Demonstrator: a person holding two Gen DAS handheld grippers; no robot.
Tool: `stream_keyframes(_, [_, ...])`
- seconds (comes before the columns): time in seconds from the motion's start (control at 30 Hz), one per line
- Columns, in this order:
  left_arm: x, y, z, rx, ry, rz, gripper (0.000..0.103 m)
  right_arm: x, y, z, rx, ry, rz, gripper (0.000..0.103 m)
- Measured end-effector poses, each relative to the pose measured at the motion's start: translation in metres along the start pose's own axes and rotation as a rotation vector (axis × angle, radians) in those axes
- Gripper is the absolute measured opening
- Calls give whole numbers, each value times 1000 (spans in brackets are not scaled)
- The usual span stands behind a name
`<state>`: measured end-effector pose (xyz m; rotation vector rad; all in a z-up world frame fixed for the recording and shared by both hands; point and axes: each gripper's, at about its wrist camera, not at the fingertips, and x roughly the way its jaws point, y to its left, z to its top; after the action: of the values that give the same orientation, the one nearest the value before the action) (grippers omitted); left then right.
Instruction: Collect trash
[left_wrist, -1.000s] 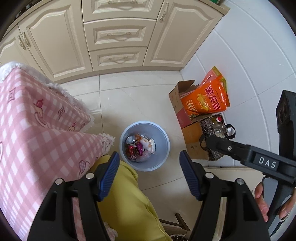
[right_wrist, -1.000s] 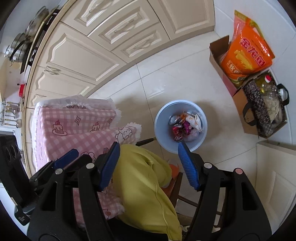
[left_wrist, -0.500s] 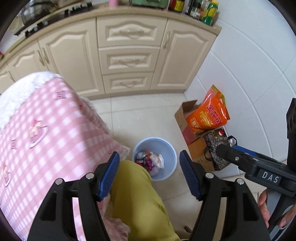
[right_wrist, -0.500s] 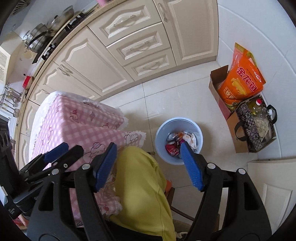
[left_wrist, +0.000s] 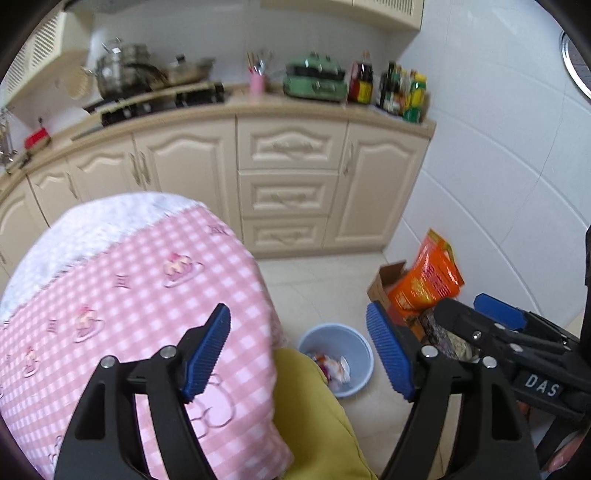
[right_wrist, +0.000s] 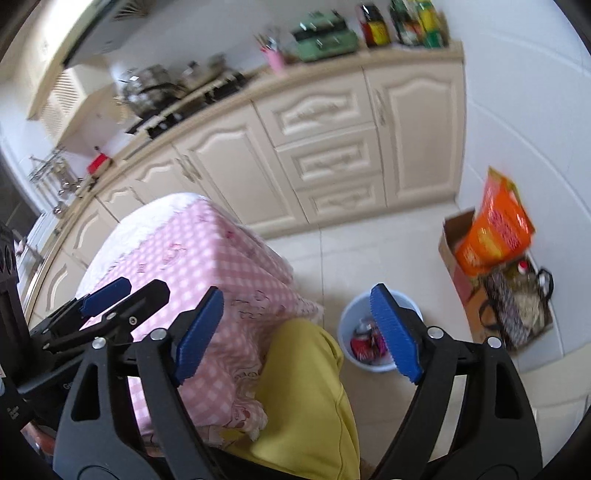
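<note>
A light blue trash bin (left_wrist: 355, 352) stands on the tiled floor beside the table, holding crumpled wrappers (left_wrist: 332, 365) and a red can (right_wrist: 360, 345). It shows in the right wrist view too (right_wrist: 349, 321), partly behind a blue finger pad. My left gripper (left_wrist: 299, 354) is open and empty, held high above the table edge and bin. My right gripper (right_wrist: 297, 332) is open and empty, also high above the floor. Each gripper shows at the edge of the other's view.
A table with a pink checked cloth (left_wrist: 129, 295) fills the left. A yellow cushion (right_wrist: 306, 391) lies on a chair below. A cardboard box with an orange bag (left_wrist: 424, 284) and a patterned bag (right_wrist: 517, 310) stand by the white wall. Cream cabinets (left_wrist: 288, 184) run behind.
Both grippers have tilted up from looking down at the floor; the counter and cabinets now show, and the bin has dropped lower and smaller in view. Both stay open.
</note>
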<state>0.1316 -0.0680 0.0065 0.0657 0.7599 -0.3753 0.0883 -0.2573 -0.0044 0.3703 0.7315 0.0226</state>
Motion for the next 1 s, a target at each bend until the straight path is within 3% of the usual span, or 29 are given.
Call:
stream_keyframes(0.17, [-40,8,-10,-17,-104,47,75,-22,21,-9,-64,-80,21,85])
stream_keyframes(0.47, [-97,10,-28,-33,-291,134,86,-61,42,-24,-174,-240,76,88])
stream_keyframes(0.77, [-121,10,-41,-60,-364,183,90,-71,51,-36,-254,-275,85,88])
stream_keyframes(1.0, [-125,10,-45,-66,-375,200,94,-68,47,-39,-234,-262,102,89])
